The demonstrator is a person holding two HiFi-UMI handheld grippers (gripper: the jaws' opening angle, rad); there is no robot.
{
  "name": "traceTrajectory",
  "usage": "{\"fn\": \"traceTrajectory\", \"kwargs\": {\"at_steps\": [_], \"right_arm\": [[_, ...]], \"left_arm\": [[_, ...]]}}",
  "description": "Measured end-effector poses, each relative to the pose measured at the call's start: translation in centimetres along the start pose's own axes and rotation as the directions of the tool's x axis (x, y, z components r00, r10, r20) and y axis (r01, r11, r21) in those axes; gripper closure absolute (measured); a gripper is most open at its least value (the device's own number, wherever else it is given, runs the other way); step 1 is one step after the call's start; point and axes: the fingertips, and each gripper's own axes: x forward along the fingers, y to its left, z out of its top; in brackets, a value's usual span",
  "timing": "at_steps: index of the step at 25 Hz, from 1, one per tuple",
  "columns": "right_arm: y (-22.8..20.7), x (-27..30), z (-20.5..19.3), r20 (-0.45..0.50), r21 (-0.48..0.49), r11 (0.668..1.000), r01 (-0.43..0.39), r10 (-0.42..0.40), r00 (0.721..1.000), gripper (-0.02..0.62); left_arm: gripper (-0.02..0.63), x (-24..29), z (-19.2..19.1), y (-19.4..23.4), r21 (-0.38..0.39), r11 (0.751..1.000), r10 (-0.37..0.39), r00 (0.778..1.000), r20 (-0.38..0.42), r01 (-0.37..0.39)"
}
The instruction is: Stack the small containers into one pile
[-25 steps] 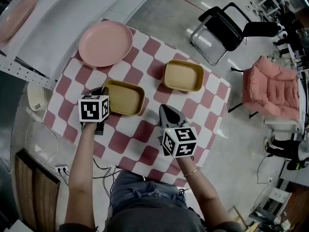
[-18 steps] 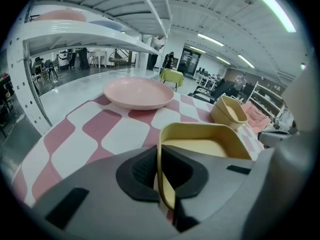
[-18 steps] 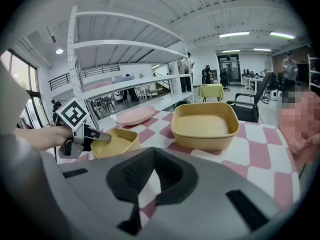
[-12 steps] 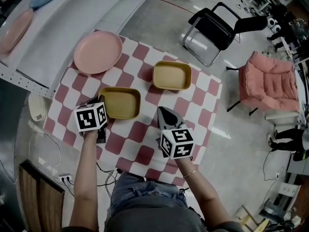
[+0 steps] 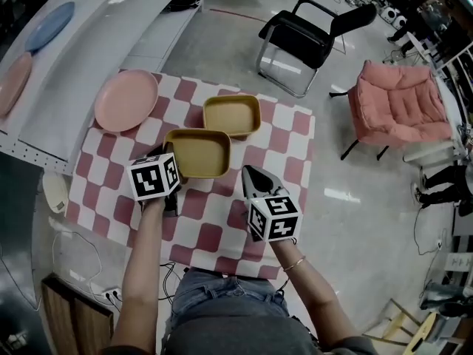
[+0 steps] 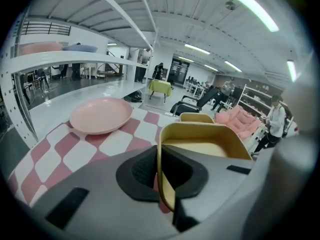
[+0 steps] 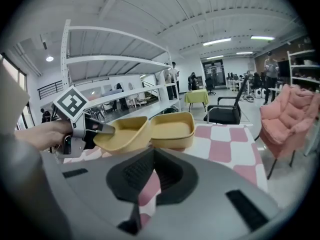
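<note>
**Yellow container in your left grip, up against its twin**

Your left gripper (image 6: 161, 171) has its jaws clamped on the near wall of a yellow container (image 6: 206, 140), one pad inside the rim and one outside. The container runs straight out ahead of those jaws. From your right gripper view it sits tilted in the grip (image 7: 122, 132). Just past its far edge stands the second yellow container (image 5: 232, 115), upright on the red-and-white checked cloth (image 5: 222, 224). The two rims meet or overlap there, and whether they touch does not show. Ahead and to the left of the left jaws, a pink plate (image 6: 100, 115) lies flat on the cloth, well apart from both containers.

Your right gripper (image 7: 150, 171) has its jaws drawn together with nothing between them, only cloth showing below the pads. Both containers lie ahead of it and a little to the left. From the head view it hangs (image 5: 251, 174) near the held container's right side, apart from it.
</note>
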Motion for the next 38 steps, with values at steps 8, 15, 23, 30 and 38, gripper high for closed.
{"fn": "traceTrajectory", "kwargs": {"at_steps": [8,15,23,30,38], "right_arm": [[-4.1,-2.4,0.3,0.025,0.039,0.998,0.050,-0.051,0.998,0.584],[-6.6,-1.4,1.7,0.042,0.052,0.997,0.051,-0.053,0.998,0.584],[-7.7,1.2,3.3,0.038,0.046,0.999,0.025,-0.027,0.999,0.584],[-8.3,3.0,4.3,0.038,0.039,0.999,0.014,-0.016,0.999,0.584],[-9.2,4.3,3.8,0.015,0.042,0.999,0.012,-0.012,1.000,0.584]], "left_arm": [[0.586,2.3,3.3,-7.0,0.044,0.997,-0.057,0.998,0.029,0.056],[0.586,5.2,5.3,-9.4,0.043,0.998,-0.039,0.998,0.040,0.038],[0.586,7.3,6.9,-9.3,0.008,1.000,-0.006,0.998,0.056,0.005],[0.586,8.9,8.3,-9.0,-0.023,1.000,0.013,0.997,0.077,-0.011],[0.586,10.4,7.5,-8.5,-0.036,0.998,0.060,0.996,0.060,-0.058]]}}
